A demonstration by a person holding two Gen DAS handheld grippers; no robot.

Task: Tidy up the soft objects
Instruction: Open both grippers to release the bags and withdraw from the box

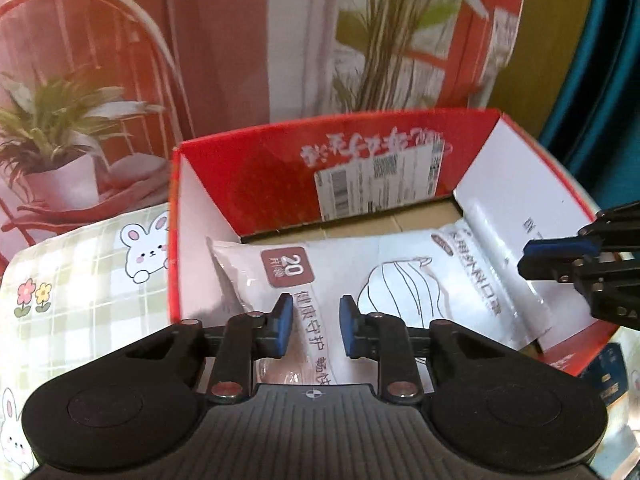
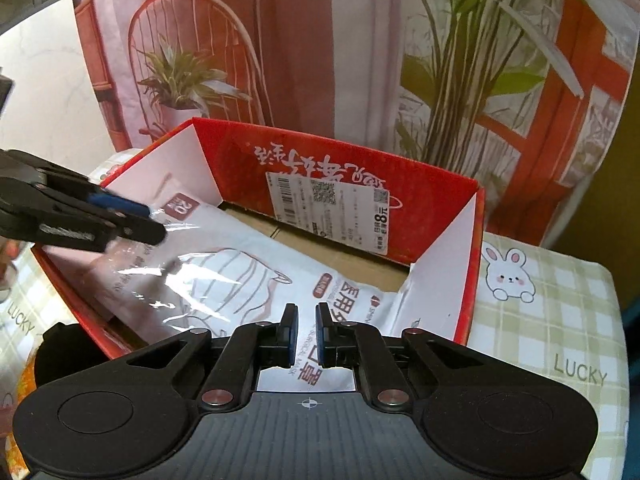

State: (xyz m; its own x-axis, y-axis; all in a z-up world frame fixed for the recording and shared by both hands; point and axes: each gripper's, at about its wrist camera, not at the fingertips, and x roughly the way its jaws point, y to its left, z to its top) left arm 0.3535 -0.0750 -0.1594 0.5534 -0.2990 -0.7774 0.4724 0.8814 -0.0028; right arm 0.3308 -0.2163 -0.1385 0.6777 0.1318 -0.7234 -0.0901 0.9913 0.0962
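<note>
We see the pack of face masks (image 1: 360, 276) lying slack inside the red cardboard box (image 1: 256, 168), one end near the box's left wall and the other bent up against the white inner wall on the right. It is a white plastic pack with a line drawing of a head and a brown label reading 20.

Our left gripper (image 1: 313, 326) sits over the near edge of the pack with its blue-padded fingers (image 1: 283, 326) drawn in on a ridge of the wrapper between them — the pads look to be pinching it. Our right gripper (image 2: 306, 334) is at the other end of the pack; its fingers (image 2: 291, 334) are nearly together, and whether they actually nip the film under them we cannot tell. In the left view that same right gripper comes in from the right edge, over the turned-up end of the pack.

The box stands open-topped, with a white shipping label (image 2: 328, 216) stuck upside down on its far red wall and brown cardboard showing at the bottom. It rests on a counter covered by a green checked cloth (image 2: 560, 320) with rabbits and the word LUCKY. Behind it hangs a backdrop (image 2: 280, 60) printed with a chair and potted plants.
</note>
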